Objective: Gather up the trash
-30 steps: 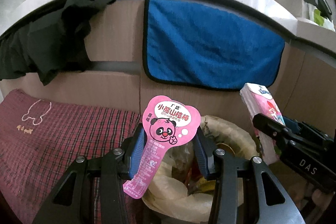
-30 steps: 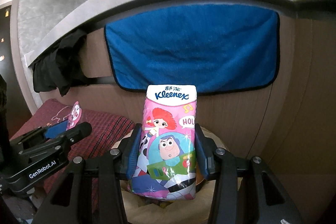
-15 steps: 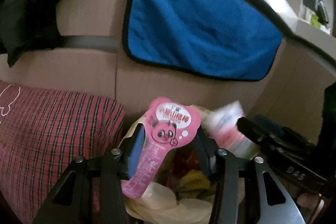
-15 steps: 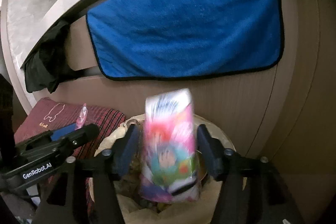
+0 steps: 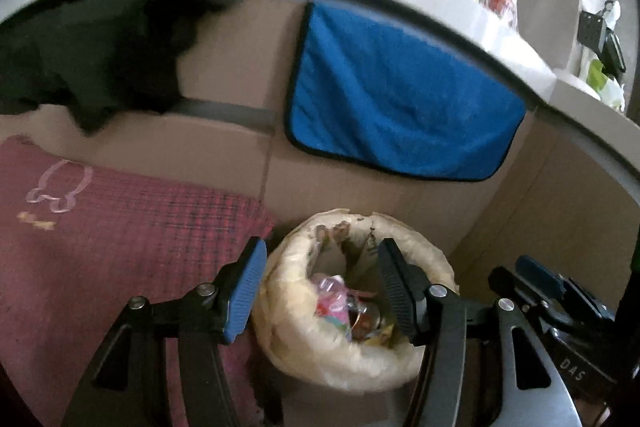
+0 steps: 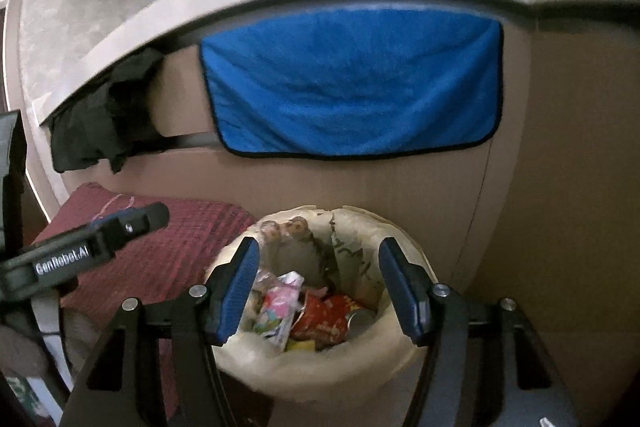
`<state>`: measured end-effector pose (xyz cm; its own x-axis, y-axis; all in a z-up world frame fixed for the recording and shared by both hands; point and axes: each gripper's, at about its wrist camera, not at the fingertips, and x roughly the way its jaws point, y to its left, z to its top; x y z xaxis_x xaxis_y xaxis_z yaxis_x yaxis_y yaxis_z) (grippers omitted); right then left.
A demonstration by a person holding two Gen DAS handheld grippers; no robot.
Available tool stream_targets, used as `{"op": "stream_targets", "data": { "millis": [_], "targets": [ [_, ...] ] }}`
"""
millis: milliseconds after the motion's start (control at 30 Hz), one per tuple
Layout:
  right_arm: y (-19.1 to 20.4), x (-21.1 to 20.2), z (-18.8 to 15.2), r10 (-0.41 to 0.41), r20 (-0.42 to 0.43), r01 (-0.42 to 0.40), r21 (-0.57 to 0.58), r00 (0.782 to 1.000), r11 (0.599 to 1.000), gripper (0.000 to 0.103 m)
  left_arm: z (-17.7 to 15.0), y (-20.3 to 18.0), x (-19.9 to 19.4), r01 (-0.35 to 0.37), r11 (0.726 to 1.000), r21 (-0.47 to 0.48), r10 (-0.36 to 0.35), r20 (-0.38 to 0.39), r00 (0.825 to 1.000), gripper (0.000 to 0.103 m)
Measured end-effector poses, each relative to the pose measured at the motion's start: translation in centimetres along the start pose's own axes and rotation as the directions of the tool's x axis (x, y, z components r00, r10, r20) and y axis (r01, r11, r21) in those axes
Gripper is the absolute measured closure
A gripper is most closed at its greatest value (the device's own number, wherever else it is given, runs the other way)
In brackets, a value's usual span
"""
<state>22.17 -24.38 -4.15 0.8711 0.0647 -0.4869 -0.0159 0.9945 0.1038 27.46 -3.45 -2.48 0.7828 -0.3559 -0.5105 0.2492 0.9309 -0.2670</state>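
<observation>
Under the bench's blue towel (image 6: 352,83) stands my bin (image 6: 316,371), wrappers (image 6: 280,311) already inside. Left tongs (image 5: 320,291) are opening, empty; right tongs (image 6: 318,289) gape empty. Any further trash I can't see.

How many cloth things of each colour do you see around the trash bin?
Blue towel hanging on the cabinet: 1
Black cloth draped under the counter edge: 1
Red checked cushion beside the bin: 1
Total: 3
</observation>
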Motion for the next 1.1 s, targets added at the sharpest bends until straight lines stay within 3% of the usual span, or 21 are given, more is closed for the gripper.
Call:
{"op": "stream_targets", "data": {
  "millis": [333, 500, 700, 833, 1100],
  "targets": [
    [5.7, -11.1, -3.7, 0.038, 0.063, -0.034, -0.065, 0.997, 0.997, 0.044, -4.6, -1.0, -15.8, -0.062, 0.998, 0.028, 0.057, 0.138, 0.989, 0.044],
    [8.2, -15.7, -6.8, 0.039, 0.082, -0.032, -0.088, 0.996, 0.996, 0.043, -7.2, -1.6, -21.1, -0.122, 0.992, 0.034, 0.116, 0.152, 0.982, 0.044],
    [9.2, -19.8, -9.5, 0.038, 0.113, -0.03, -0.07, 0.993, 0.997, 0.043, -10.5, -3.2, -24.0, -0.186, 0.98, 0.067, 0.178, 0.114, 0.977, 0.044],
    [9.8, -21.3, -10.3, 0.003, 0.14, 0.012, -0.105, 0.99, 0.994, 0.043, -11.5, -3.7, -25.0, -0.276, 0.956, 0.102, 0.263, 0.126, 0.957, 0.044],
    [9.6, -22.5, -11.1, 0.018, 0.158, -0.007, -0.071, 0.987, 0.997, 0.043, -12.5, -3.7, -26.6, -0.354, 0.929, 0.103, 0.336, 0.159, 0.928, 0.044]
  ]
}}
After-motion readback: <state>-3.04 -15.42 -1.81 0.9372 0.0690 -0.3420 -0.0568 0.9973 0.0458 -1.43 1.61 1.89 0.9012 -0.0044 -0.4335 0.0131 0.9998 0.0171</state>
